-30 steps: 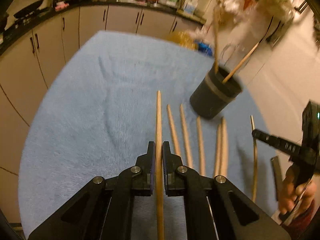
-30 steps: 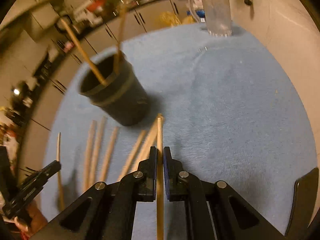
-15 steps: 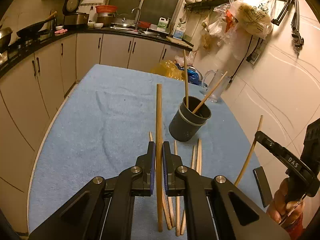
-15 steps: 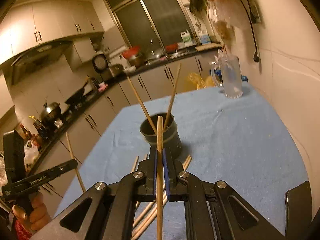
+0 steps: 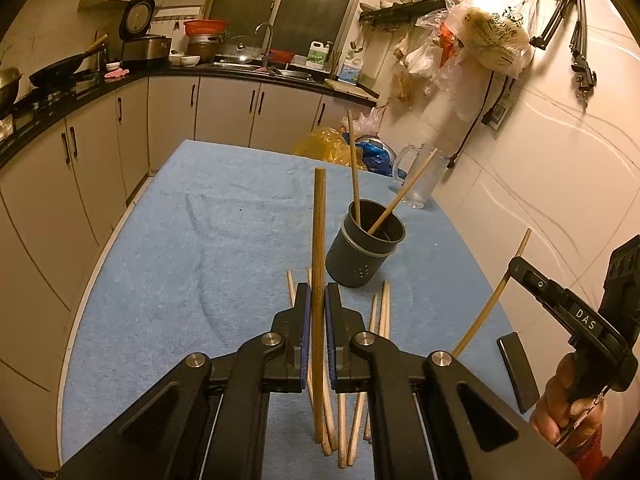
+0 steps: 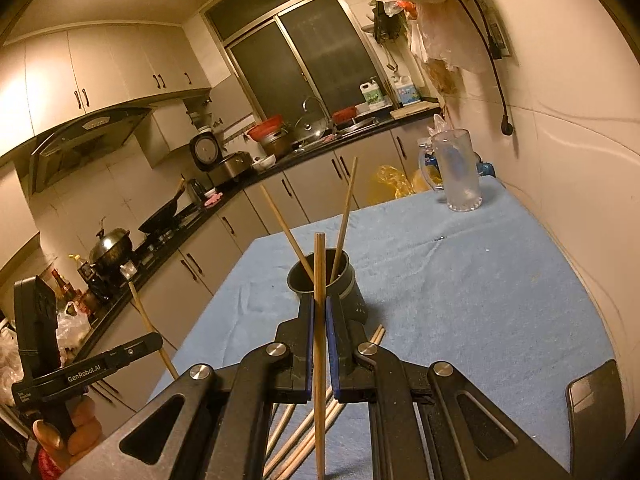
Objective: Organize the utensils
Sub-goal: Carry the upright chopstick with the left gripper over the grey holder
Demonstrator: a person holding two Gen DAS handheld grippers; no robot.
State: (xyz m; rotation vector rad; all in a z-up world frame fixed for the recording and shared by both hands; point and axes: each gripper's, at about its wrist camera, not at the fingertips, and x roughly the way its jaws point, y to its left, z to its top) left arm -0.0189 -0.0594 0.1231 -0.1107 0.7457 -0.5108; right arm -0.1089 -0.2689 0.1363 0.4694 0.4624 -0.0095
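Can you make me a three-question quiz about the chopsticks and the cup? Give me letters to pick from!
1. Where is the cup?
A. On the blue cloth
B. On the stove
C. In the sink

2. How many chopsticks stand in the cup?
A. None
B. Two
C. Five

3. What is the left claw doing?
A. Wide open, holding nothing
B. Shut on a chopstick
C. Gripping the jug

Answers:
1. A, the dark cup stands on the blue cloth, with loose chopsticks lying on the cloth by it.
2. B, two sticks lean out of the cup in both views.
3. B, its pads are closed on a chopstick that points up; the right claw grips one too.
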